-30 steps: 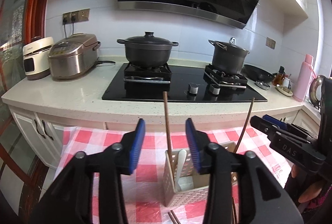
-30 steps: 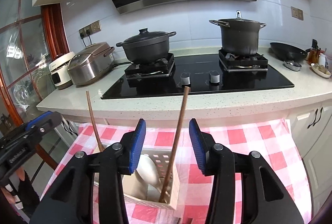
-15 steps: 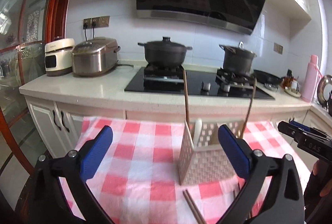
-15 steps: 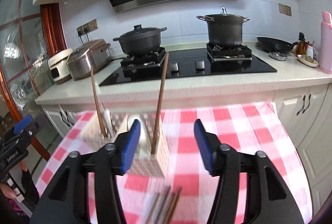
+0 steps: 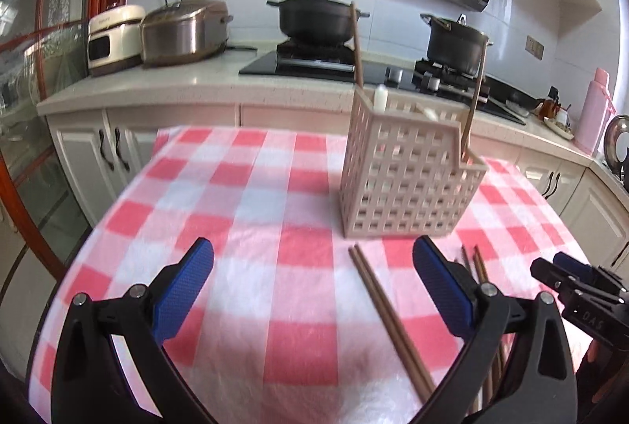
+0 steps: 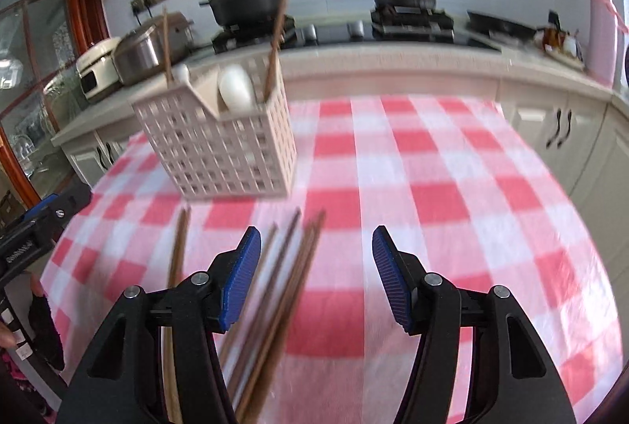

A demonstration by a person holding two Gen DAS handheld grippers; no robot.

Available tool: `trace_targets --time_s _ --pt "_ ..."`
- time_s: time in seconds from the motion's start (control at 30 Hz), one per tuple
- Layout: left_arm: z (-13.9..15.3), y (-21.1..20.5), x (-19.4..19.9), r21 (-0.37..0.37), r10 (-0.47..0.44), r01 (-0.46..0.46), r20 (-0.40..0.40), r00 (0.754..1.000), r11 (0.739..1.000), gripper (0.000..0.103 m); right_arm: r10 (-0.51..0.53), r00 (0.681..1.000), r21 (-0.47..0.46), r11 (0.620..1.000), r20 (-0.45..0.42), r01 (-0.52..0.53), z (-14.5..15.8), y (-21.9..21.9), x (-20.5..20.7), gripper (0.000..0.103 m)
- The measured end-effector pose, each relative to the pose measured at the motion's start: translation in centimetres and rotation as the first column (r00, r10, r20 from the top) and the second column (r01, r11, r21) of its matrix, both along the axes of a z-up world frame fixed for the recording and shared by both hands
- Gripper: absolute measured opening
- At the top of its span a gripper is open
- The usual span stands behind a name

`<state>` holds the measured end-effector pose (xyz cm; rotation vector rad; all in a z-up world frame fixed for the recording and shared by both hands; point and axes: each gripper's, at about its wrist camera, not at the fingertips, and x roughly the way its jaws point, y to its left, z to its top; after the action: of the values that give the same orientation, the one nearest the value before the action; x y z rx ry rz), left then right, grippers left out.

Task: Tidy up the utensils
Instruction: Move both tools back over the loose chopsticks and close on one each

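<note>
Kitchen bench (image 5: 220,188), checked cloth. Your left gripper (image 5: 312,290) and right gripper (image 6: 316,274) both gape wide, holding nothing. Loose chopsticks (image 6: 275,306) lie at six o'clock of the basket (image 5: 409,180), likely awaiting pickup; two stand inside already.

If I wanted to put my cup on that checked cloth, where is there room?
Left of the basket, the tablecloth lies bare to its edge. Right of the basket the tablecloth is bare too. In front of the basket it is crowded: loose chopsticks lie there.
</note>
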<state>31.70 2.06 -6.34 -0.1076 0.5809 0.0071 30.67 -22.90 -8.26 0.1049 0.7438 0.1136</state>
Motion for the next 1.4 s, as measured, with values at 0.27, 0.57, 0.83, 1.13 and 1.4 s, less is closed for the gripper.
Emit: trace_targets --time_s 0.27,0.57,0.83,1.13,1.4 --pt "-3.1 0.5 -0.6 0.013 0.011 -0.01 -0.067 0.998 1.0 0.098 -0.032 0.992 -0.02 0.999 -0.123 0.029 -3.6 0.8 0.7 0.04" --pt "-3.4 0.4 -0.2 0.031 0.0 0.002 -0.07 0.998 1.0 0.097 -0.04 0.988 -0.046 0.998 -0.15 0.034 -4.0 2.0 1.9 0.032" --pt "-4.1 0.6 0.1 0.03 -0.011 0.014 -0.093 0.996 0.999 0.097 -0.041 0.986 -0.098 0.995 -0.164 0.025 -4.3 3.0 2.8 0.028" --pt "-5.3 0.1 1.2 0.023 -0.023 0.027 -0.168 0.986 0.999 0.088 -0.054 0.985 -0.136 0.99 -0.167 0.031 -4.3 2.8 4.1 0.013" --pt "-6.1 -1.7 2.9 -0.013 -0.05 0.048 -0.233 0.971 0.999 0.079 -0.04 0.986 -0.086 0.996 -0.16 0.027 -4.4 1.4 3.6 0.008"
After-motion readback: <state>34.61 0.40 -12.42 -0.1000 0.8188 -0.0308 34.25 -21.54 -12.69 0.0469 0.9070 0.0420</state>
